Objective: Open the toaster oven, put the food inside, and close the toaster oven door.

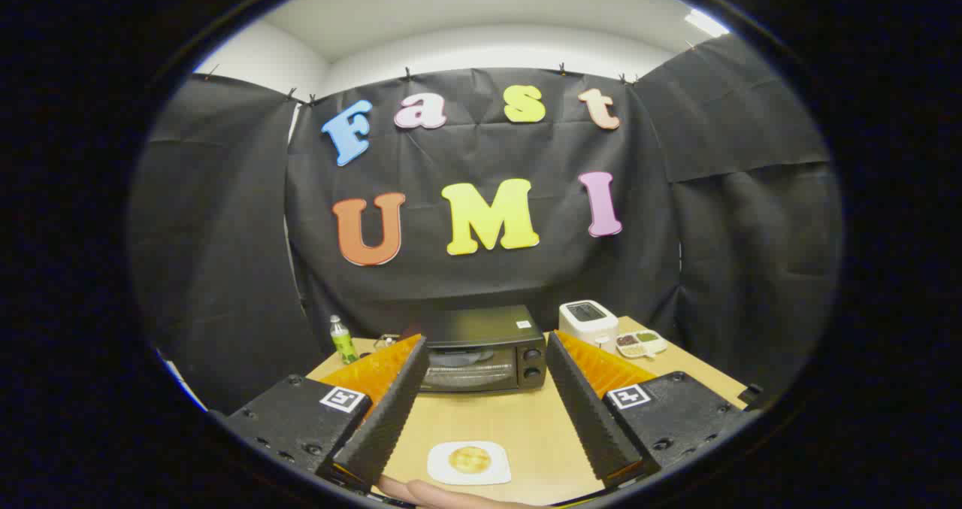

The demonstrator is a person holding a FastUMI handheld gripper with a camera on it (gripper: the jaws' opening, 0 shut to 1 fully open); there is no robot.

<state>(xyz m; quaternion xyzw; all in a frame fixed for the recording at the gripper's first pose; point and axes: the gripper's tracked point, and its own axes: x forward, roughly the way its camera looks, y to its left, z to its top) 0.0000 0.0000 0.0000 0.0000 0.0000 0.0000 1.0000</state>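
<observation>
Hand (440, 496), partly cut off, at 6 o'clock beneath plate (443, 473) bearing round food (470, 460). Gripper (487, 347): fingers spread wide, holding nothing. Toaster oven (482, 349), door closed, at 12 o'clock between fingertips. Bottle (343, 339) at 10 o'clock; white appliance (588, 321) and divided dish (641, 343), contents indistinct, at 2 o'clock.

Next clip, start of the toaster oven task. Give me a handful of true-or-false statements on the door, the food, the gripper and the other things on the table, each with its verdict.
1. The toaster oven door is shut. True.
2. The gripper is clamped on the food. False: its fingers stand open with nothing between them; the round food lies on a white plate on the table, between the fingers and nearer than the oven.
3. A green bottle stands on the table, to one side of the oven. True.
4. The white toaster sits on top of the oven. False: it stands on the table beside the oven, on the side away from the bottle.
5. A small compartment tray lies next to the white toaster. True.
</observation>
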